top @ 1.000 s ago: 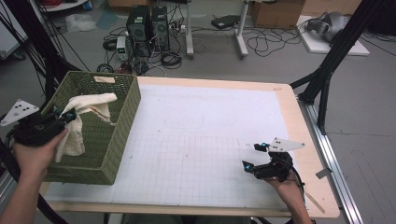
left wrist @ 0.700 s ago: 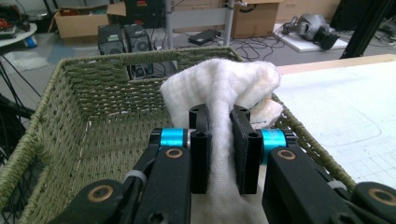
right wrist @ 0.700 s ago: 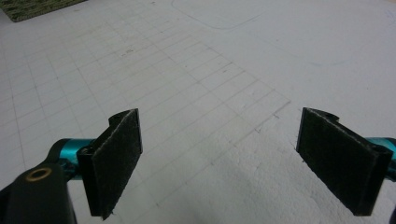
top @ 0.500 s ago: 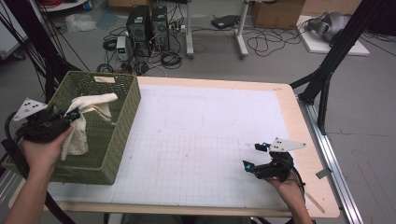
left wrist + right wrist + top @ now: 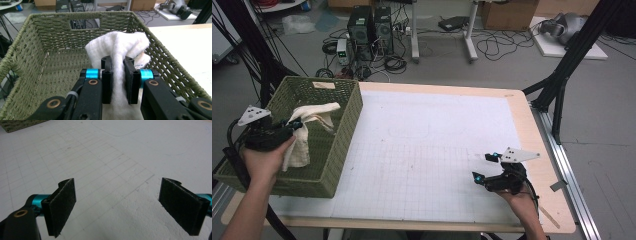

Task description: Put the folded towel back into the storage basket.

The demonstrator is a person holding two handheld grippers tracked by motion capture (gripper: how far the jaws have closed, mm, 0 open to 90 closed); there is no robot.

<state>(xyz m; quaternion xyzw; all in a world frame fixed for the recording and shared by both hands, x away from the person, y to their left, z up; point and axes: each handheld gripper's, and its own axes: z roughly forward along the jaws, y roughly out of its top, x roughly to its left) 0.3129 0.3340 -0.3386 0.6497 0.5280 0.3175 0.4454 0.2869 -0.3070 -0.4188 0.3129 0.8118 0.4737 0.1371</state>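
Gridded table (image 5: pixel 427 150); left gripper (image 5: pixel 294 123) over basket (image 5: pixel 343 125), gripping towel (image 5: pixel 309 127); right gripper (image 5: pixel 484 167) low, wide.

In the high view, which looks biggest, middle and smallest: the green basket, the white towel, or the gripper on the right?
1. green basket, clearly the largest.
2. white towel, hanging inside it.
3. right gripper; it looks a little smaller than the towel, though the two are close.
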